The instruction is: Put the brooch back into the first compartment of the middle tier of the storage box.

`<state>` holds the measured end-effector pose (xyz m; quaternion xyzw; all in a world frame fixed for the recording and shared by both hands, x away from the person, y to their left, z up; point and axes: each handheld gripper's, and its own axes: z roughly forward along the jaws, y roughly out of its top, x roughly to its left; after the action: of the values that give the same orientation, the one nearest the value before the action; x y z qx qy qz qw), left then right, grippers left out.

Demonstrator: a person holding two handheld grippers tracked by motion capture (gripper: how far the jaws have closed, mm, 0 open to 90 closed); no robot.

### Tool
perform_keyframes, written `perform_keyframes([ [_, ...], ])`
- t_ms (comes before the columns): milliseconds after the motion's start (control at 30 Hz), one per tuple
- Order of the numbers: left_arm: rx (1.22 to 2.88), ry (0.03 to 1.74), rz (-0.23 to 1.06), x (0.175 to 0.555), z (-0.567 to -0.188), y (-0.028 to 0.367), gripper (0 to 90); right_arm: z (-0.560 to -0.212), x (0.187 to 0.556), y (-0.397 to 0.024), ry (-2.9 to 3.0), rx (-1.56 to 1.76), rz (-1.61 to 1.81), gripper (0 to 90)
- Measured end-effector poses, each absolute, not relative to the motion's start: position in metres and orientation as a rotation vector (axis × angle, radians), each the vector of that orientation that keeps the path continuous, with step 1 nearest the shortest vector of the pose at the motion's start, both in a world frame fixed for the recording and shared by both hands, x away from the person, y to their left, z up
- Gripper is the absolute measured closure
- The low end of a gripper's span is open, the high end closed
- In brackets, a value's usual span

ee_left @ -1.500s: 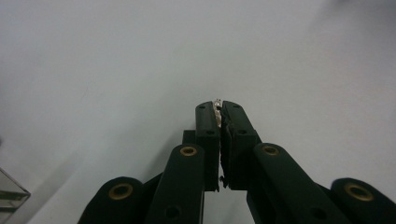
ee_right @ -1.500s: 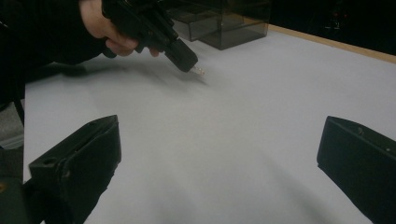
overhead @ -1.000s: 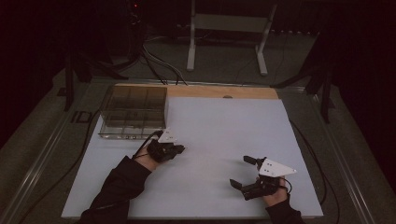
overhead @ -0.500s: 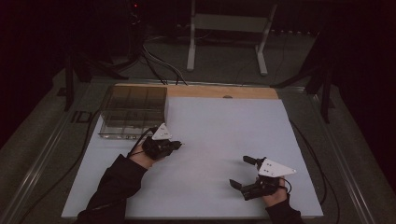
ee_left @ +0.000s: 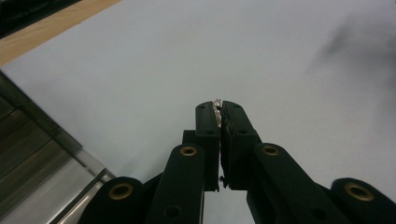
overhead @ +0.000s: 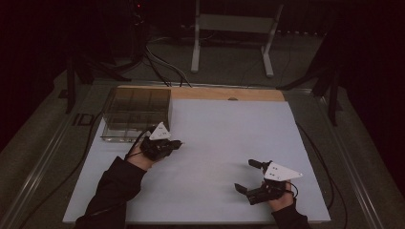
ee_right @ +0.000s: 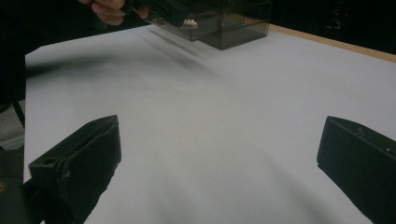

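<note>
A small silvery metal piece (ee_left: 217, 108), too small to name, is pinched between the tips of the left tongs (ee_left: 217, 112), whose jaws are pressed together on it with only its bright edge showing at the tip. In the high view the left tongs (overhead: 177, 143) are on the left half of the table (overhead: 229, 129), near the front right corner of a clear plastic compartment box (overhead: 136, 114), with the tips pointing right over the white surface. The person's left hand (overhead: 143, 155) grips the tool from behind, a dark sleeve (overhead: 112, 191) running down to the near edge.

The box stands at the far left of the table, divided into several compartments; what lies in them cannot be made out. In the left gripper view its clear wall (ee_left: 56, 154) shows at the lower left, just beside the tongs.

The right tongs (overhead: 247, 175) are well apart, at the near right of the table, with the jaws spread wide and nothing between them; the right gripper view shows bare white surface between the two black jaws. The right hand (overhead: 279, 198) holds them at the near edge.

A strip of bare wood (overhead: 229, 94) runs along the far edge of the table.
</note>
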<state>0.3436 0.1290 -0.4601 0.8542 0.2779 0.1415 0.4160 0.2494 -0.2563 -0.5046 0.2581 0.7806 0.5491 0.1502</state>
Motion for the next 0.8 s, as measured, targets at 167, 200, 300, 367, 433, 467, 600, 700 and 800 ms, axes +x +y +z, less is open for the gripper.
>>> perform_keyframes([
  [167, 2.134, 0.710, 0.367, 0.344, -0.457, 0.135, 87.5, -0.505, 0.249, -0.256, 2.243, 0.739, 1.578, 0.0],
  [200, 2.130, 0.712, 0.368, 0.344, -0.455, 0.136, 87.5, -0.505, 0.249, -0.256, 2.243, 0.739, 1.578, 0.0],
  [300, 2.120, 0.721, 0.380, 0.343, -0.452, 0.140, 87.5, -0.505, 0.250, -0.256, 2.240, 0.743, 1.580, 0.0],
  [367, 2.115, 0.723, 0.386, 0.343, -0.450, 0.143, 87.5, -0.504, 0.249, -0.256, 2.242, 0.743, 1.580, 0.0],
  [433, 2.101, 0.739, 0.392, 0.344, -0.449, 0.145, 87.5, -0.504, 0.250, -0.256, 2.240, 0.744, 1.581, 0.0],
  [467, 2.098, 0.745, 0.396, 0.344, -0.448, 0.147, 87.5, -0.504, 0.250, -0.256, 2.240, 0.744, 1.581, 0.0],
  [600, 2.085, 0.750, 0.407, 0.344, -0.444, 0.152, 87.5, -0.504, 0.249, -0.256, 2.242, 0.741, 1.578, 0.0],
  [700, 2.075, 0.763, 0.419, 0.343, -0.441, 0.158, 87.4, -0.505, 0.250, -0.256, 2.242, 0.746, 1.579, 0.0],
  [800, 2.060, 0.774, 0.433, 0.344, -0.438, 0.163, 87.5, -0.504, 0.250, -0.256, 2.239, 0.743, 1.579, 0.0],
])
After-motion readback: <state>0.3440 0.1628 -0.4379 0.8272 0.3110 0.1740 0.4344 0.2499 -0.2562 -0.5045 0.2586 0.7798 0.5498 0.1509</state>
